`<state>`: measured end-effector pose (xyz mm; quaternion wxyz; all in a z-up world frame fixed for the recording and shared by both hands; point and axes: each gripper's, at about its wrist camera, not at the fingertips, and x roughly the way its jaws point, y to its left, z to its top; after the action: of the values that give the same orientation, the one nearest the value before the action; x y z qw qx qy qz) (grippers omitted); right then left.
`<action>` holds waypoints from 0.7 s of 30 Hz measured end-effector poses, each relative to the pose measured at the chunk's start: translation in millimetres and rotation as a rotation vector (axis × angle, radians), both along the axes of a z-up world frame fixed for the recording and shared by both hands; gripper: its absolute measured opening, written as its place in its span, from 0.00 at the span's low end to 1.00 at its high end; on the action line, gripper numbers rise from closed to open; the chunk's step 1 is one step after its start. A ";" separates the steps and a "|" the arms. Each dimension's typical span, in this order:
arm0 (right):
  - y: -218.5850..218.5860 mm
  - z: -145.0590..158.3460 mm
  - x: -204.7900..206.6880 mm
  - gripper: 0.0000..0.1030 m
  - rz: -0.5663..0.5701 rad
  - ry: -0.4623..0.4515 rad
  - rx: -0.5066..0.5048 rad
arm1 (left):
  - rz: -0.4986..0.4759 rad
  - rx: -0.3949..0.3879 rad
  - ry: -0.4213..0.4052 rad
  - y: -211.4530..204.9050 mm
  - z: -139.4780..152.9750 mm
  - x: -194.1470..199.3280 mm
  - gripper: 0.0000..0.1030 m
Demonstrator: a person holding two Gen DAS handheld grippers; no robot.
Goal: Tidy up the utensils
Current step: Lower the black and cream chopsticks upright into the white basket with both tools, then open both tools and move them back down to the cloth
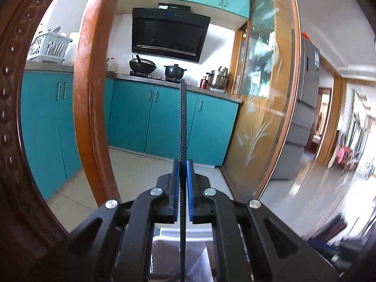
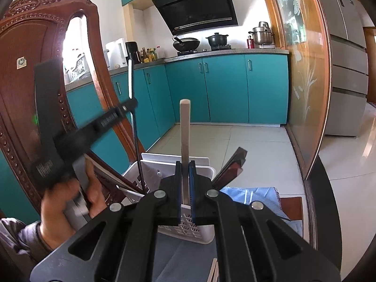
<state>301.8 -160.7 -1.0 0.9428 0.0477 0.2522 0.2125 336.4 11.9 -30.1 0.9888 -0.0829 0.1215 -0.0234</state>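
The left gripper [image 1: 183, 164] has its fingers [image 1: 175, 188] clamped on one thin black patterned utensil [image 1: 182, 122], which stands upright between them. The right gripper [image 2: 185, 164] has its fingers [image 2: 191, 188] pinched on one pale utensil handle [image 2: 184, 129], also upright, its lower end over the white slotted basket [image 2: 188, 230]. The basket stands on the desk [image 2: 178, 258], with one blue cloth [image 2: 246, 193] just beside it. Two dark red sticks [image 2: 231, 166] lean behind the basket's right rim.

Two chopsticks [image 2: 185, 141] [image 2: 132, 127], one basket [image 2: 188, 225]
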 end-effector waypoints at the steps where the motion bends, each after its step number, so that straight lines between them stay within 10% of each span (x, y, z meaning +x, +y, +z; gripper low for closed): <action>1: -0.2 -0.2 -0.6 0.06 -0.001 0.000 0.000 | 0.007 0.024 -0.005 -3.7 -3.7 -3.5 0.06; 10: 0.5 2.1 -5.6 0.07 -0.012 -0.010 -0.002 | 0.014 0.124 -0.038 -19.8 -7.1 -30.3 0.07; 16: -10.6 18.5 -20.2 0.30 -0.029 -0.064 0.023 | 0.015 0.108 -0.078 -19.1 3.5 -52.1 0.08; 21: -26.8 34.5 -42.2 0.31 -0.036 -0.104 0.061 | 0.000 0.090 -0.106 -18.2 7.8 -77.2 0.18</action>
<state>259.6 -187.5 33.5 0.9564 0.0700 0.1954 0.2054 259.2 -6.3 -22.3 0.9966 -0.0371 0.0697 -0.0222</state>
